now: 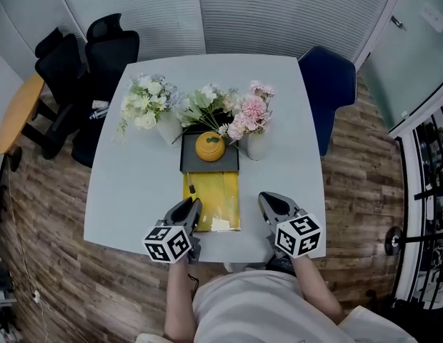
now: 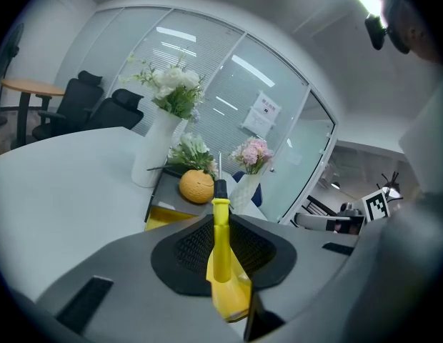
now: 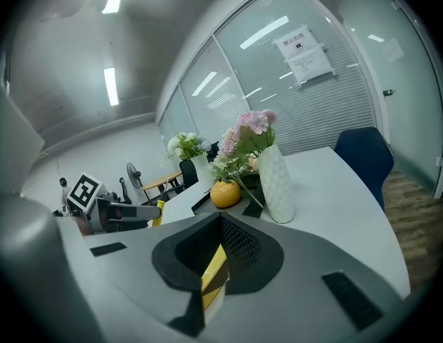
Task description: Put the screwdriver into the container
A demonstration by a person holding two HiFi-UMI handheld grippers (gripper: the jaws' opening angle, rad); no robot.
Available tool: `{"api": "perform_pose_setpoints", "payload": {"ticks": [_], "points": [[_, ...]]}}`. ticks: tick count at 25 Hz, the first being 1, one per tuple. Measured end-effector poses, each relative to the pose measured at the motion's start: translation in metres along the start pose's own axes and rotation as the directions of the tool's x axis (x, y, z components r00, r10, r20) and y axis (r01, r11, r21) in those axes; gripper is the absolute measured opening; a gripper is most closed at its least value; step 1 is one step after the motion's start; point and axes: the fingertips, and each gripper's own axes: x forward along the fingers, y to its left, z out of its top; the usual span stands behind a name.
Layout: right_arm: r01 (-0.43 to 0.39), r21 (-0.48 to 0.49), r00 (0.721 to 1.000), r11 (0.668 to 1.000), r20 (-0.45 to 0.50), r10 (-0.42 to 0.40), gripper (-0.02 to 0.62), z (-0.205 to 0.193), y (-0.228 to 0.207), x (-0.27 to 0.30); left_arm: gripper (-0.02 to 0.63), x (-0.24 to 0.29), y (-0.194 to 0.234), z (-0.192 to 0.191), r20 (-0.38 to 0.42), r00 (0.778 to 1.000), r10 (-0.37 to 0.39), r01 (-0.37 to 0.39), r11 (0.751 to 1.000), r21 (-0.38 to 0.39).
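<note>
Behind the container point(image 1: 220, 195) stand flower vases point(image 1: 256, 146); left hand-held gripper point(image 1: 189, 207) clamps the screwdriver point(image 2: 220, 243), right hand-held gripper point(image 3: 221, 221) closed, empty.

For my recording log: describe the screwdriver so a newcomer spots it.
At the near edge of the white table, the left gripper hovers by the yellow container. Between its jaws is the screwdriver: slim yellow handle, black collar, thin metal shaft, unlike the flat container.
</note>
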Motion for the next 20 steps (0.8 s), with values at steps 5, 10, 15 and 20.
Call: {"api": "perform_pose_setpoints", "payload": {"ticks": [5,10,15,20], "points": [[0.002,0.011,1.000,1.000,-0.023,-0.002,0.015,-0.009,-0.005,0.005,0.064,0.008,0.006,-0.017,-0.064,0.998,0.016,-0.016,1.000,-0.006],[0.007,0.012,0.999,1.000,-0.047,-0.007,0.015,-0.014,-0.011,0.012,0.064,0.020,0.012,-0.028,-0.132,0.991,0.028,-0.027,1.000,0.010],[0.013,0.009,0.997,1.000,-0.075,-0.013,0.015,-0.019,-0.017,0.018,0.064,0.030,0.018,-0.042,-0.195,0.980,0.040,-0.041,0.999,-0.002],[0.021,0.011,0.995,1.000,-0.095,-0.020,0.015,-0.024,-0.025,0.024,0.064,0.040,0.024,-0.051,-0.236,0.971,0.044,-0.046,0.999,-0.002]]}}
